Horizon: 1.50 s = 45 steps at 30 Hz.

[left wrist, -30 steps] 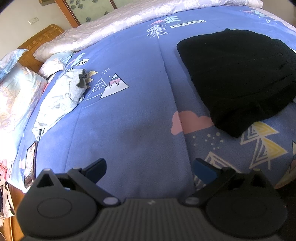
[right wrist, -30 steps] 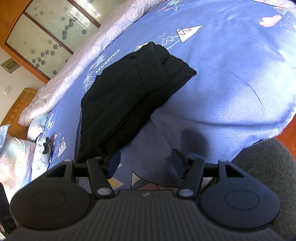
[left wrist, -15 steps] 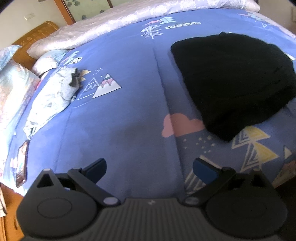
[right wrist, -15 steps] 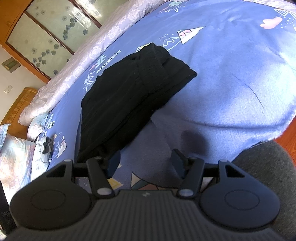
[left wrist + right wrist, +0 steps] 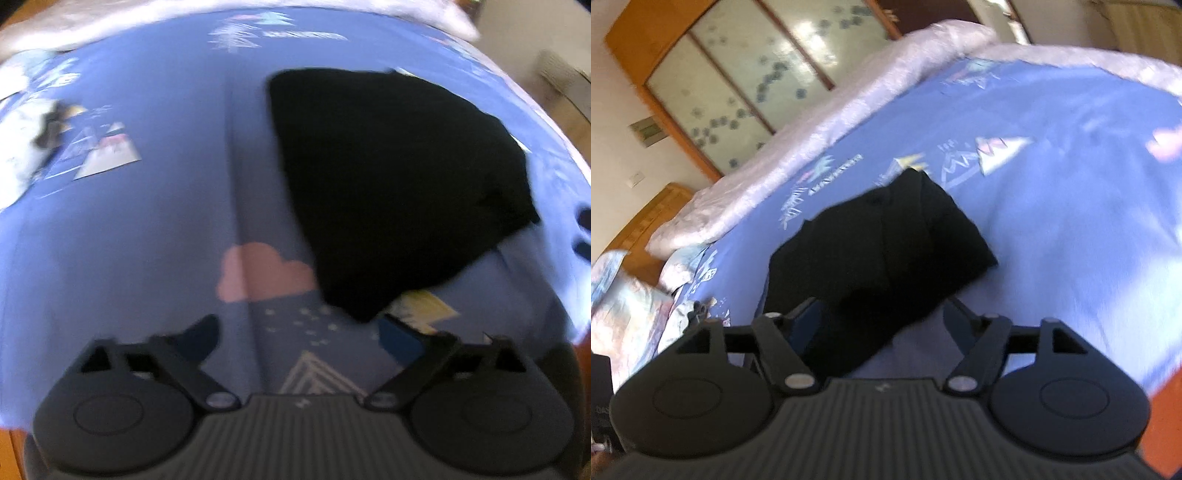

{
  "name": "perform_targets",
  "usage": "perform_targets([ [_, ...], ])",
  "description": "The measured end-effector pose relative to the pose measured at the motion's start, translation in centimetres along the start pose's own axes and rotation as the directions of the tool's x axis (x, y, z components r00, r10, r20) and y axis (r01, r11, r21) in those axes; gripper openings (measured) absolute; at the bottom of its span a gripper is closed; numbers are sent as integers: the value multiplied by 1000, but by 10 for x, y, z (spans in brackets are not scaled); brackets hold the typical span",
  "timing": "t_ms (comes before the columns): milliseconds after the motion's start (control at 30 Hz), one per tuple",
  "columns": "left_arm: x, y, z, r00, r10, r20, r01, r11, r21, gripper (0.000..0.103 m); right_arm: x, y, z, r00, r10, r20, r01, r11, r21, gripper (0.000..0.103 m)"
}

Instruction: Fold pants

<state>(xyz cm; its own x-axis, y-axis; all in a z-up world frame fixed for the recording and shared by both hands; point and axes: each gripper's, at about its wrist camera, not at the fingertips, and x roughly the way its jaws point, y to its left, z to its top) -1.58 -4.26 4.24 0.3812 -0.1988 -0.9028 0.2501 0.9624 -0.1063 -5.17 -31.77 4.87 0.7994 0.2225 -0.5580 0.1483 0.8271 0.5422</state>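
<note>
In the left wrist view, the black pants lie as a folded bundle on the blue bedspread, filling the upper right of the frame, with one corner reaching down toward the lower centre. The left gripper hangs over bare bedspread at the bottom of the frame; its jaws stand apart and are closing, with nothing between them but the printed cloth beneath. The corner of the pants ends just above its right finger.

In the right wrist view, the pants sit in the centre of the frame, a dark slab running from the upper middle down to the lower left. The right gripper is released, its jaws opening, and the near edge of the pants lies in front of the gap without being pinched.

The fabric looks soft, light and limp, likely to sag and slide on the smooth bedspread. The near corners or the thick folded edge seem the best places to take hold, pinching all layers together.
</note>
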Motion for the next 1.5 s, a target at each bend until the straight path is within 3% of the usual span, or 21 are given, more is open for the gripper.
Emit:
perform_targets([
  [100, -1, 0, 16, 999, -13, 32, 13, 1000, 10, 84, 14, -4, 17, 999, 33, -5, -34, 998, -59, 79],
  [233, 11, 16, 46, 996, -81, 33, 84, 991, -106, 93, 37, -15, 47, 998, 61, 19, -58, 990, -130, 83],
  [400, 50, 18, 74, 968, -249, -41, 239, 956, -172, 84, 80, -40, 67, 997, 53, -47, -59, 990, -130, 86],
  [433, 59, 15, 78, 961, -272, -59, 258, 950, -174, 79, 91, -44, 68, 997, 39, -67, -47, 990, -131, 86],
  [500, 66, 6, 82, 964, -264, -41, 253, 952, -170, 79, 111, -46, 66, 989, 47, -139, -63, 992, -112, 86],
  [567, 65, -3, 86, 959, -282, -23, 277, 953, -122, 50, 127, -38, 56, 974, 100, -203, -118, 990, -80, 80],
  [600, 65, -5, 89, 956, -294, -17, 290, 951, -111, 47, 130, -23, 52, 977, 65, -204, -96, 985, -145, 65],
  [633, 62, -5, 92, 955, -298, -3, 296, 949, -108, 39, 132, -6, 50, 981, -1, -193, -45, 970, -238, 58],
  [667, 57, -4, 96, 954, -301, 13, 301, 948, -101, 30, 130, 6, 51, 984, -22, -179, -28, 962, -270, 46],
  [733, 44, 2, 108, 944, -325, 62, 330, 940, -82, 19, 119, 24, 62, 989, 40, -145, -78, 960, -270, 40],
  [900, -15, 27, 169, 898, -332, 288, 360, 932, -48, 17, 100, 99, 108, 983, 184, 6, -170, 920, -354, 35],
  [1067, -67, 56, 225, 826, -248, 507, 306, 951, -34, 18, 116, 157, 159, 937, 296, 187, -202, 894, -400, 34],
  [1133, -68, 70, 236, 814, -187, 550, 254, 966, -48, 19, 139, 164, 171, 924, 313, 218, -217, 901, -376, 34],
  [1200, -43, 84, 246, 838, -109, 535, 186, 978, -92, 24, 177, 164, 172, 932, 284, 224, -202, 922, -330, 37],
  [1233, -24, 88, 248, 858, -60, 511, 136, 984, -112, 34, 199, 164, 167, 943, 256, 214, -184, 933, -308, 40],
  [1267, 4, 93, 249, 890, 25, 456, 50, 987, -151, 53, 226, 162, 158, 959, 210, 190, -152, 948, -280, 52],
  [1300, 33, 97, 247, 920, 135, 367, -62, 977, -204, 57, 254, 158, 146, 979, 138, 147, -98, 963, -250, 61],
  [1333, 57, 103, 243, 938, 210, 275, -145, 960, -238, 48, 279, 153, 133, 995, 50, 84, -29, 974, -227, 62],
  [1367, 79, 108, 235, 955, 235, 182, -185, 949, -254, 37, 295, 149, 122, 999, -36, 22, 39, 978, -204, 61],
  [1400, 91, 112, 223, 968, 212, 136, -169, 946, -276, 36, 302, 142, 110, 996, -88, -20, 83, 980, -183, 61],
  [1500, 88, 115, 177, 970, 193, 145, -135, 932, -337, 41, 276, 137, 77, 997, -75, -12, 71, 973, -220, 61],
])
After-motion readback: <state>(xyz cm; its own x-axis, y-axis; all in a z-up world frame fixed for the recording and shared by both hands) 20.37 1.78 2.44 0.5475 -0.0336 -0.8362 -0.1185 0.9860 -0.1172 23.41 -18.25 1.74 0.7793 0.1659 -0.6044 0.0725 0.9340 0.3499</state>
